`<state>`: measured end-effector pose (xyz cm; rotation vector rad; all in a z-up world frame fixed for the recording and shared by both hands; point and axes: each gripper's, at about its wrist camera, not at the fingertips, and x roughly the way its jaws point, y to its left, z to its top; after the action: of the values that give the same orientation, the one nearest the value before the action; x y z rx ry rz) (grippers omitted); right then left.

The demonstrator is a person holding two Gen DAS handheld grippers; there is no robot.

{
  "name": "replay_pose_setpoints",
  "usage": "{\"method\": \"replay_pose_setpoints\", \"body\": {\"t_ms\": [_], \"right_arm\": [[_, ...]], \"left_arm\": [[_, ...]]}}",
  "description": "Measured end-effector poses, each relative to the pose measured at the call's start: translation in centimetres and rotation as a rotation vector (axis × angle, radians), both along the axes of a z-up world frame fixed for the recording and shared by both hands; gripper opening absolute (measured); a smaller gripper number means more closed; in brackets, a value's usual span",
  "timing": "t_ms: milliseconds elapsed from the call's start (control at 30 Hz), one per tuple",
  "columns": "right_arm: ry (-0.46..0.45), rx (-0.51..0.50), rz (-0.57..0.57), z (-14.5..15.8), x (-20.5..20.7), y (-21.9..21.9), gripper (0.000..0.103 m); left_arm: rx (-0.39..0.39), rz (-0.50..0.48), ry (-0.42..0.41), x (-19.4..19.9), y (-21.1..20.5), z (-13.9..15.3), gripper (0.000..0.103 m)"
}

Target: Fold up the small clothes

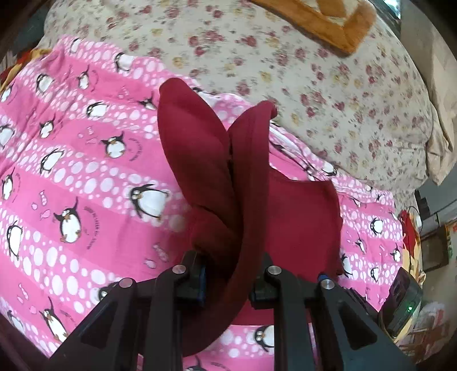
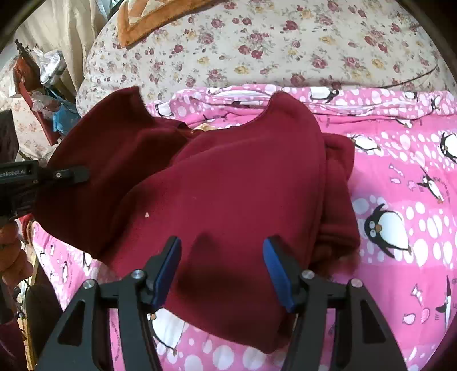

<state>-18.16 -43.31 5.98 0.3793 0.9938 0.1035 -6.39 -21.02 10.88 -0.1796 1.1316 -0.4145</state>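
Note:
A dark red fleece garment (image 1: 300, 222) lies bunched on a pink penguin-print blanket (image 1: 85, 171). My left gripper (image 1: 231, 271) is shut on a fold of it, and the pinched cloth rises between the fingers in two flaps. In the right wrist view the garment (image 2: 228, 185) spreads across the middle of the blanket (image 2: 400, 171). The left gripper (image 2: 77, 174) holds its raised left edge there. My right gripper (image 2: 222, 256) is open just over the garment's near part. Its blue pads (image 2: 168, 268) stand apart and cast shadows on the cloth, with nothing pinched between them.
A cream floral quilt (image 2: 285, 42) lies beyond the blanket, with an orange-brown plush item (image 2: 137, 25) on it. Clutter and plastic bags (image 2: 45, 85) stand past the bed's left side. A dark device with a green light (image 1: 402, 308) sits at the blanket's right edge.

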Motion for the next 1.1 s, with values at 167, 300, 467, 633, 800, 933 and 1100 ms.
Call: {"method": "replay_pose_setpoints", "body": {"t_ms": [167, 300, 467, 633, 800, 933, 1100], "right_arm": [[-0.02, 0.102, -0.032, 0.5, -0.6, -2.0, 0.065], [-0.05, 0.21, -0.085, 0.3, -1.0, -4.5, 0.065], [-0.055, 0.44, -0.146, -1.4, -1.5, -7.4, 0.066], [-0.061, 0.61, -0.205, -2.5, -1.9, -9.0, 0.066], [-0.051, 0.773, -0.277, -4.5, -2.4, -10.1, 0.066], [-0.053, 0.835, -0.314, -5.4, -2.8, -10.4, 0.065], [-0.059, 0.952, -0.386, -6.3, -3.6, -11.4, 0.065]], "left_arm": [[0.014, -0.018, 0.009, -0.5, -3.0, -0.1, 0.0], [0.039, -0.038, 0.017, -1.1, -6.0, -0.5, 0.0], [0.055, -0.082, 0.025, -2.0, -9.7, -1.0, 0.0], [0.068, -0.122, 0.03, -3.1, -13.0, -1.2, 0.0], [0.058, -0.159, 0.032, -3.9, -15.2, -0.8, 0.0], [0.039, -0.171, 0.041, -4.3, -16.3, -1.3, 0.0], [-0.009, -0.179, 0.081, -3.7, -16.4, -2.2, 0.0]]}}
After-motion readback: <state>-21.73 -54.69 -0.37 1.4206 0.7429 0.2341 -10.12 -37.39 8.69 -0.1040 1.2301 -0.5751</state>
